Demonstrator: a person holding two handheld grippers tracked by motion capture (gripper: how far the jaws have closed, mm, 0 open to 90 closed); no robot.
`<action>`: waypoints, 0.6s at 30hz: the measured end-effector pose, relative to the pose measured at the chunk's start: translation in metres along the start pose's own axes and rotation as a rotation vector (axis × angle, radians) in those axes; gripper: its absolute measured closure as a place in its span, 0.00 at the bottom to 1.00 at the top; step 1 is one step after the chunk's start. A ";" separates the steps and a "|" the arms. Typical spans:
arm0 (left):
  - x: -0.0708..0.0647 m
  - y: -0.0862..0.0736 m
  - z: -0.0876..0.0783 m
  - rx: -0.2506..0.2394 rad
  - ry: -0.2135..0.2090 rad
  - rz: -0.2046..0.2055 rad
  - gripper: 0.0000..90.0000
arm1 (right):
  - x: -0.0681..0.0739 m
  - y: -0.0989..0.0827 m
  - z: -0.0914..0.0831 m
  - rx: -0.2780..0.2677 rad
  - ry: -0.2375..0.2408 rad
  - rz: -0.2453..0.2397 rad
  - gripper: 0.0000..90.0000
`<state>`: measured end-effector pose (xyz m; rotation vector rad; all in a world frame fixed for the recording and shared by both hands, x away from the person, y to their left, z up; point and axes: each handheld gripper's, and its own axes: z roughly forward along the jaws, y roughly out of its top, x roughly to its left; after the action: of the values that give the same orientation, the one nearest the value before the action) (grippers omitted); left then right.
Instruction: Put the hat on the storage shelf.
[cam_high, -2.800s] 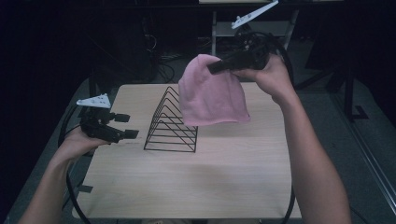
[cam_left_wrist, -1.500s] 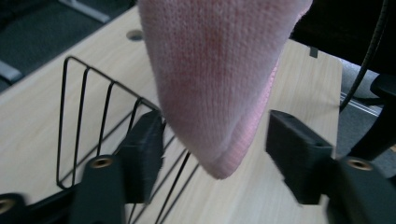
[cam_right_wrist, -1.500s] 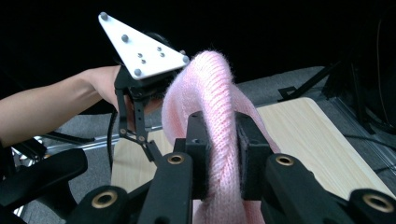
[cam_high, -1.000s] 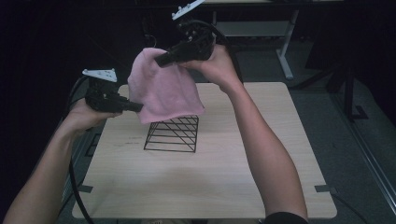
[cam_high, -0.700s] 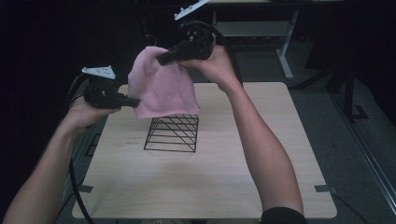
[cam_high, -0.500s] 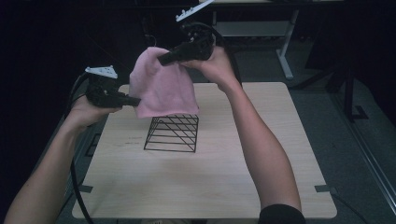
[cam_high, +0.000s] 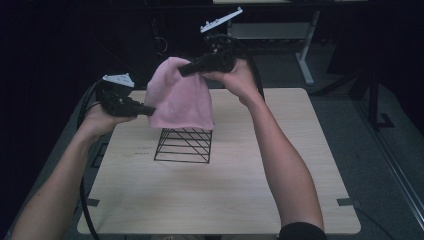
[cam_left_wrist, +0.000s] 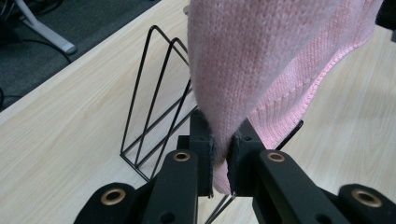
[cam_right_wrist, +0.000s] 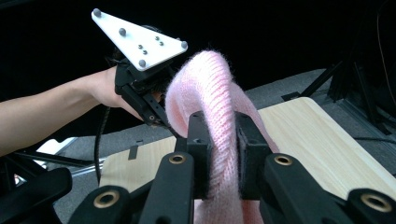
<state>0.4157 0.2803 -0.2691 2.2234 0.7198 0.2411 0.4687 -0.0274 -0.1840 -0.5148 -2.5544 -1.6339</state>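
Observation:
A pink knitted hat (cam_high: 179, 97) hangs over the top of a black wire rack (cam_high: 183, 146) on the wooden table (cam_high: 235, 200). My right gripper (cam_high: 183, 71) is shut on the hat's top fold, and in the right gripper view the knit (cam_right_wrist: 219, 140) bulges between its jaws. My left gripper (cam_high: 151, 111) is shut on the hat's lower left edge; in the left gripper view its pads pinch the pink knit (cam_left_wrist: 224, 158) in front of the wire rack (cam_left_wrist: 154, 112). The hat hides the rack's upper part in the high view.
The person's forearms reach in from the bottom of the high view. A white desk leg (cam_high: 305, 60) and dark floor lie beyond the table's far edge. Black cables (cam_high: 85, 210) trail off the table's left side.
The right gripper has sunk a little with the hat, so the hat now drapes lower over the rack. The left gripper has hardly moved. Both grips are unchanged.

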 end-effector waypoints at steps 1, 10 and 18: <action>-0.001 0.000 0.000 0.002 0.000 0.005 0.91 | 0.000 -0.001 -0.001 0.001 0.002 -0.006 0.87; -0.006 -0.008 -0.012 0.011 -0.027 0.023 0.92 | 0.008 -0.005 0.001 -0.010 0.029 0.002 0.87; -0.004 -0.020 -0.015 0.023 -0.011 0.009 0.91 | 0.013 -0.003 0.015 0.021 0.040 -0.019 0.87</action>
<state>0.3978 0.2981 -0.2735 2.2479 0.7105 0.2260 0.4577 -0.0119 -0.1902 -0.4530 -2.5524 -1.6054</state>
